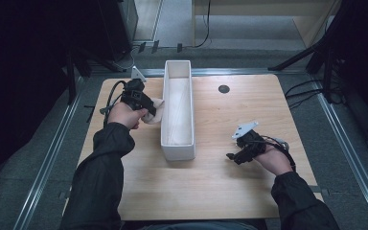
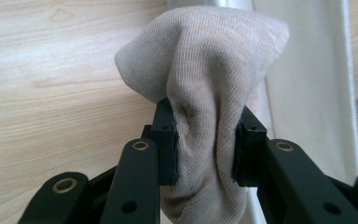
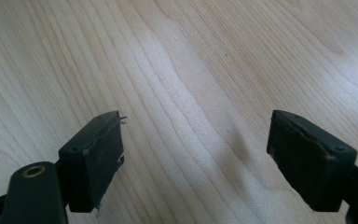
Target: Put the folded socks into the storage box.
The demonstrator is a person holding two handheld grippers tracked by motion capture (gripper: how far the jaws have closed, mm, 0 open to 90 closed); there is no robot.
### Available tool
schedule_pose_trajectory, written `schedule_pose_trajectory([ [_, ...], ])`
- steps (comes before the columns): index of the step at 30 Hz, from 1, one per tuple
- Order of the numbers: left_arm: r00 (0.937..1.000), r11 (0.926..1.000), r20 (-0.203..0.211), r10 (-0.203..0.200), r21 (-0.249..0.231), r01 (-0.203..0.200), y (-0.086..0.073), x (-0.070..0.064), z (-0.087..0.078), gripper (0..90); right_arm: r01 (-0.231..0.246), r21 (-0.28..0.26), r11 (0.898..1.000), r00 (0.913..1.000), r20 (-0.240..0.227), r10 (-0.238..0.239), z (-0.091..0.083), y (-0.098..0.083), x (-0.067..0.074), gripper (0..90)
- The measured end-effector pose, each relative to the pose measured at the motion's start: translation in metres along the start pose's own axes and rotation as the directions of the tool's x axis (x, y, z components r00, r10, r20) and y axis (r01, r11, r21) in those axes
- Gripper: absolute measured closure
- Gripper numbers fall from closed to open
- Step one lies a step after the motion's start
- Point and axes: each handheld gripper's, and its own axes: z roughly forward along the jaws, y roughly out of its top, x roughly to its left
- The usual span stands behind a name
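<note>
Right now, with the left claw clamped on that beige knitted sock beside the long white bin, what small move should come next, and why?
Probably carry the left claw sideways over the long white plastic bin's rim. Its pads pinch the beige knitted sock, which hangs off the wooden table just beside that rim, not yet above the bin's open inside. The right claw rests open with nothing between its pads.

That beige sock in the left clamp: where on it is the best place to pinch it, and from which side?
Probably the bunched middle, as the left gripper does now: its pads squeeze a thick fold of the sock, so the soft knit cannot slip out. Coming from the table side, away from the white bin, keeps the jaws clear of its wall.
</note>
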Motion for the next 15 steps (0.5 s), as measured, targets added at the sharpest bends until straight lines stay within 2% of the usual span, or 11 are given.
schedule_pose_trajectory([
  [11,0.9988,0.9988,0.003,0.048,0.011,-0.048,0.010,-0.025,0.002,67.2,0.007,-0.001,1.000,1.0000,0.000,-0.007,0.000,0.000,-0.001,18.5],
  [15,0.9985,0.9984,0.014,0.054,0.014,-0.054,0.012,-0.032,0.006,67.2,0.004,0.003,1.000,1.0000,-0.004,-0.004,-0.001,-0.001,0.000,18.5],
])
